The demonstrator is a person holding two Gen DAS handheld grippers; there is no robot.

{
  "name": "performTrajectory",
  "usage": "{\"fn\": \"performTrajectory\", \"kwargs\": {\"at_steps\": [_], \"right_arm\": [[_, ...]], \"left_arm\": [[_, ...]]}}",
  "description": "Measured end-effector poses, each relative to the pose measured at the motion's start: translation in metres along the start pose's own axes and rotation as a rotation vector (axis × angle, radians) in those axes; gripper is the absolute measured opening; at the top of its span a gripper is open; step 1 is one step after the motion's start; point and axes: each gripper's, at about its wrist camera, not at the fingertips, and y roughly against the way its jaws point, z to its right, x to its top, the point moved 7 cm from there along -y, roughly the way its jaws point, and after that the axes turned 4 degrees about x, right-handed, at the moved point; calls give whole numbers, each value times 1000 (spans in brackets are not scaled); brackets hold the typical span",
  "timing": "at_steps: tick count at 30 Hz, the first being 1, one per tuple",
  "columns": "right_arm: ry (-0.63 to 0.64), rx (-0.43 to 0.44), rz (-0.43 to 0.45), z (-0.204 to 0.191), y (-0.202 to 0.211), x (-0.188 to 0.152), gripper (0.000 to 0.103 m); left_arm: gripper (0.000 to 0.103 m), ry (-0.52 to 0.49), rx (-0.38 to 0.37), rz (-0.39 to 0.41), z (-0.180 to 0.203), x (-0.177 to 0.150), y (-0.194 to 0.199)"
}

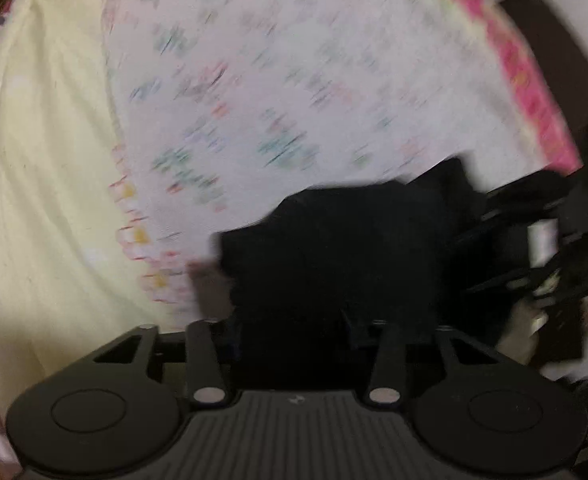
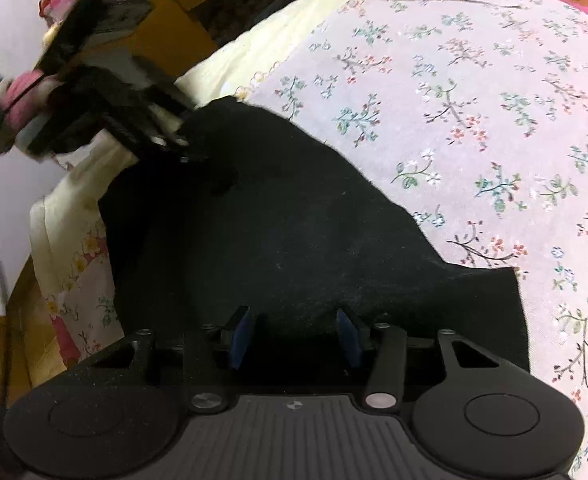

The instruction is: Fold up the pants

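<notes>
Black pants [image 2: 278,232] on floral sheet [image 2: 473,112]; right gripper [image 2: 294,334] pinches near edge, left gripper [image 2: 182,144] seemingly grips far-left corner

Black right tool [image 2: 294,336] (blue pads [image 2: 240,336]); pink-handled left tool [image 2: 182,144].

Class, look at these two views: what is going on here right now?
A person is folding black pants on a flowered bedsheet, with a hand-held gripper in each hand. The right gripper sits at the near edge of the pants with cloth between its blue pads. The left gripper reaches to the far corner of the pants, apparently pinching it. The left view is blurred, so its grip is unclear. The pants lie bunched, not yet neatly folded.
</notes>
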Motion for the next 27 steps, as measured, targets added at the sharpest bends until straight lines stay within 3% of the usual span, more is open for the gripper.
{"fn": "performTrajectory", "kwargs": {"at_steps": [2, 6, 11, 13, 15, 18, 21, 27], "right_arm": [[-13, -1, 20, 2, 4, -2, 33], [-21, -12, 27, 2, 4, -4, 33], [-24, -29, 58, 6, 12, -9, 33], [-56, -37, 84, 10, 20, -14, 33], [-74, -38, 138, 10, 32, -19, 33], [-93, -56, 205, 12, 48, -33, 33], [-122, -60, 217, 18, 53, -50, 33], [-149, -24, 276, 24, 60, -71, 33]], "left_arm": [[44, -40, 26, 21, 14, -3, 5], [45, -121, 283, -8, -4, -8, -19], [54, -114, 303, -12, 2, -11, -36], [53, -49, 295, -11, 3, -10, -37], [39, -22, 295, -12, 12, -9, -38], [35, 1, 280, 6, 25, -8, -25], [33, 78, 208, 46, 45, -4, -8], [33, 156, 28, 78, 123, 1, 0]]}}
